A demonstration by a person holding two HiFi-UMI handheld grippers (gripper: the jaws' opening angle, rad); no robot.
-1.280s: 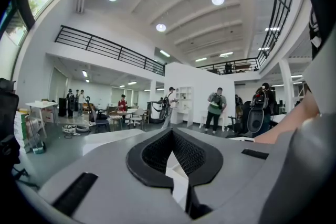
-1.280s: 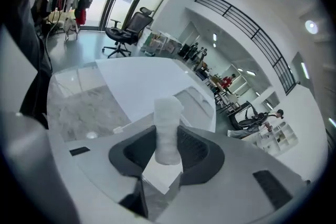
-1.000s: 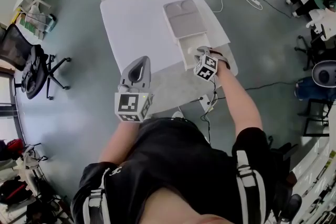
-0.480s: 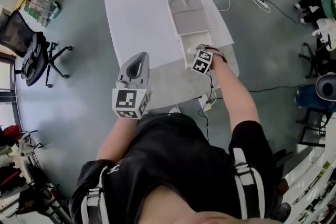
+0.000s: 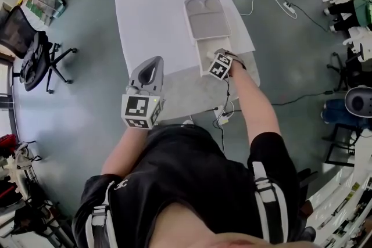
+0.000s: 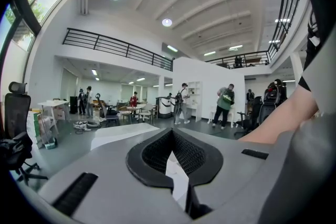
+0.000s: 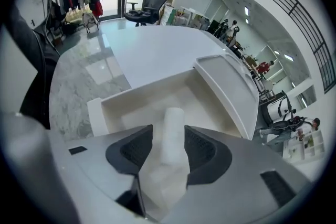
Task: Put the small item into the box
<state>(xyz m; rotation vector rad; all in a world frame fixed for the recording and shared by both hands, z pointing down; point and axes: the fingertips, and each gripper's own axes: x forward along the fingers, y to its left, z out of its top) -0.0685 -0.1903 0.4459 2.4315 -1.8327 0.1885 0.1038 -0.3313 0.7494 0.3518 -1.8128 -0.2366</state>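
The right gripper (image 7: 168, 128) tips down over the open box (image 7: 96, 115) on the desk (image 7: 157, 50). Its fingers have just been spreading off the small white roll (image 7: 172, 136) between them, seemingly to drop it inside. The left gripper (image 6: 169, 134) hangs aside, fingers pressed together, empty.

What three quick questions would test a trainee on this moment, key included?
1. True or false: the left claw holds the roll.
2. Which claw is over the open box? A) left B) right C) neither
3. Do the right claw's pads press on the roll?

Key:
1. False. The left claw is shut on nothing, off to the side.
2. B.
3. No. The jaws have just been opening; the roll stands between them with a gap on each side, above the box's inside.
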